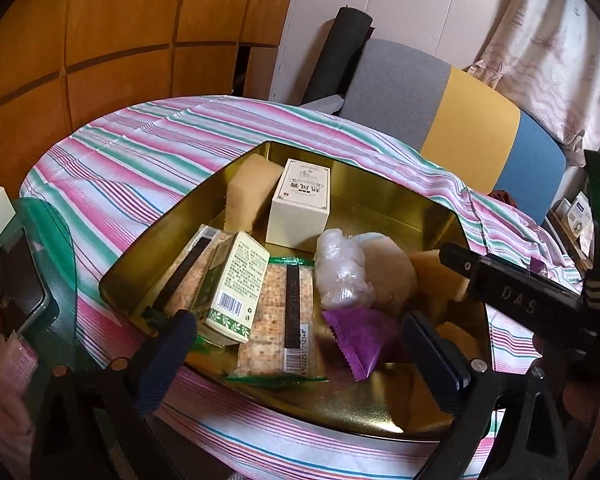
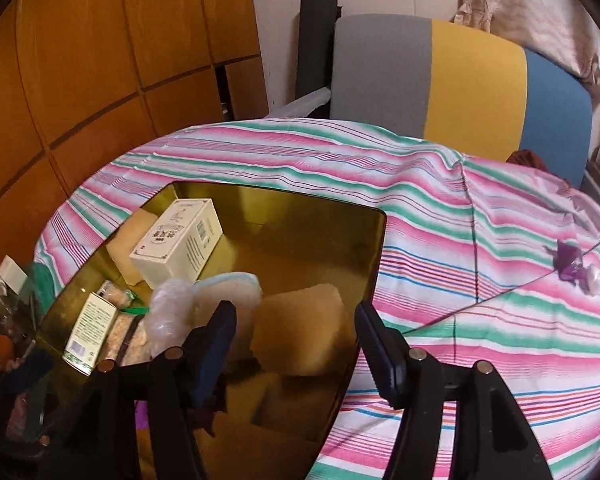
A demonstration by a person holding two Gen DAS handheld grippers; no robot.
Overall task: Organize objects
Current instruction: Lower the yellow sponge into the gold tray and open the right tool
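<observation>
The right gripper (image 2: 296,344) hangs half-open over the tan foam block (image 2: 300,328) inside the shiny gold metal tin (image 2: 300,204), gripping nothing. The left gripper (image 1: 300,344) gapes empty above the purple foil sachet (image 1: 360,336). Risk: fingers snagging the tin's near rim. The striped tablecloth (image 2: 480,280) offers space rightward.
</observation>
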